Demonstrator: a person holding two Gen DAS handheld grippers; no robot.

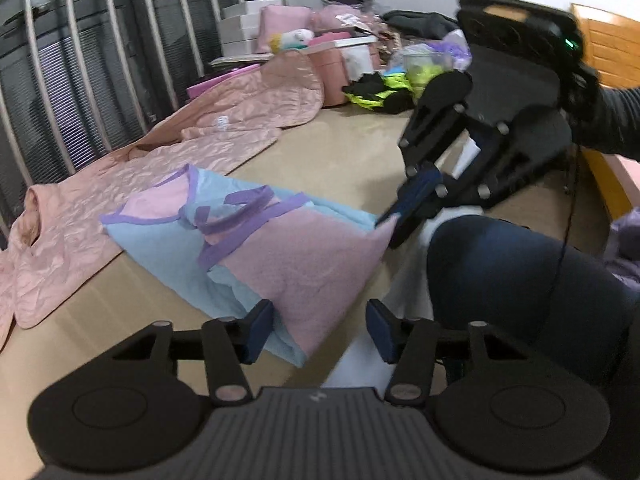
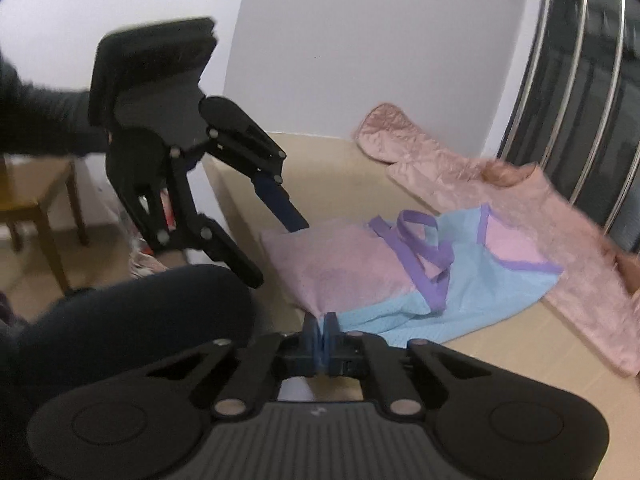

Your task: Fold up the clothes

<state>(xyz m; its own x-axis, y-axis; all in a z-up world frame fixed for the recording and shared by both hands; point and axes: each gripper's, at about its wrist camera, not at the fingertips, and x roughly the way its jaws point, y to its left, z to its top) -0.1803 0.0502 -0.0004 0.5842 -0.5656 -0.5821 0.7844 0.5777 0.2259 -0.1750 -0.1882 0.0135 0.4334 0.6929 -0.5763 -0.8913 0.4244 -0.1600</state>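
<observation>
A small pink and light-blue garment [image 1: 304, 256] [image 2: 344, 268] with purple trim lies bunched on the beige table [image 1: 344, 152] [image 2: 332, 172]. My right gripper [image 2: 322, 320] is shut on the pink corner nearest the table edge, and the left wrist view shows it [image 1: 386, 222] pinching that corner. My left gripper [image 1: 320, 332] is open, with the garment's other near corner hanging between its pads, close to the left pad [image 1: 260, 330]. In the right wrist view the left gripper [image 2: 278, 252] stands wide apart, one finger [image 2: 280, 200] over the pink corner.
A pink quilted garment [image 1: 120, 200] [image 2: 460, 168] lies spread along the metal railing [image 1: 80, 60]. Boxes, a pink bin [image 1: 332, 72] and a neon-yellow and black garment [image 1: 380, 92] crowd the table's far end. A person's knee [image 1: 500, 272] [image 2: 132, 320] presses against the table edge. A wooden stool [image 2: 36, 196] stands beside it.
</observation>
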